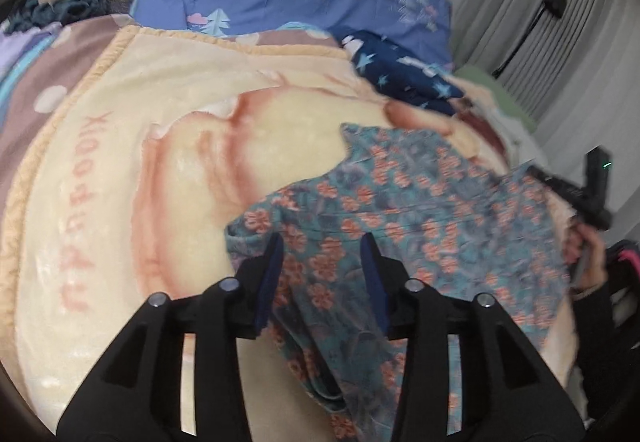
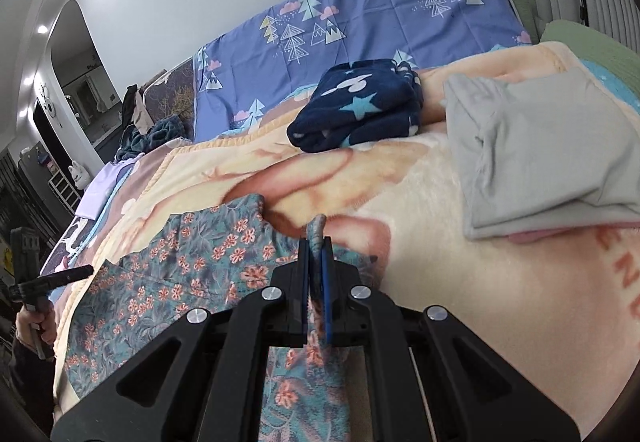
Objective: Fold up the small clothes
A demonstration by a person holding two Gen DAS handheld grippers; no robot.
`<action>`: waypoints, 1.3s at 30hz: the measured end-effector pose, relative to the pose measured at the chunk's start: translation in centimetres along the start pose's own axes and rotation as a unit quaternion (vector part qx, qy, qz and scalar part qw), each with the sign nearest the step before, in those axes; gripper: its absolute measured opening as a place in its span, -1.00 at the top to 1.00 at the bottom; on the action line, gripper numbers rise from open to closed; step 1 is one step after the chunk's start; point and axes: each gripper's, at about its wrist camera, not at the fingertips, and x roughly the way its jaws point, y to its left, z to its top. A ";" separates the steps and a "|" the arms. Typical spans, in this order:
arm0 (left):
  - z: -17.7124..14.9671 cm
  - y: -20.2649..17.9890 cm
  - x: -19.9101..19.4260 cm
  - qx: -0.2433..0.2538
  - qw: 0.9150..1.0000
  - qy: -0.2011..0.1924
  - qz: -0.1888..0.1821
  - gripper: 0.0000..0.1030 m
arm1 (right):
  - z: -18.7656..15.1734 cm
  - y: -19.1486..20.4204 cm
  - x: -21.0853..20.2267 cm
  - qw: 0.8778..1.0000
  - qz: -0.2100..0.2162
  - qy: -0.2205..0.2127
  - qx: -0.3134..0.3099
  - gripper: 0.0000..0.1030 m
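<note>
my left gripper [image 1: 322, 242] has jaws parted, nothing pinched, floral garment [image 1: 400, 226] lying under and between them. my right gripper [image 2: 316, 246] is clamped tight on a bunched edge of that floral garment, rest spread flat on the cream blanket [image 2: 420, 202]. folded navy star fleece [image 2: 356, 106] and folded grey cloth [image 2: 540, 154] sit further back on the bed.
</note>
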 end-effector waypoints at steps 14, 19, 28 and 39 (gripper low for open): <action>0.2 -0.9 3.0 -0.003 0.997 0.018 0.070 0.85 | -0.6 1.5 -1.8 1.000 0.017 -0.006 -0.014 0.90; 1.0 -2.1 1.3 0.005 0.998 -0.019 0.068 0.94 | -0.9 0.9 -1.9 1.000 0.015 -0.008 -0.004 0.90; 3.7 -2.3 -3.5 -0.031 0.996 -0.080 0.023 0.94 | 1.2 0.4 -3.9 0.999 0.008 -0.039 0.011 0.90; 8.4 1.2 -1.4 -0.078 0.992 -0.095 0.009 0.94 | 6.9 -0.7 1.8 0.999 0.002 -0.013 0.034 0.91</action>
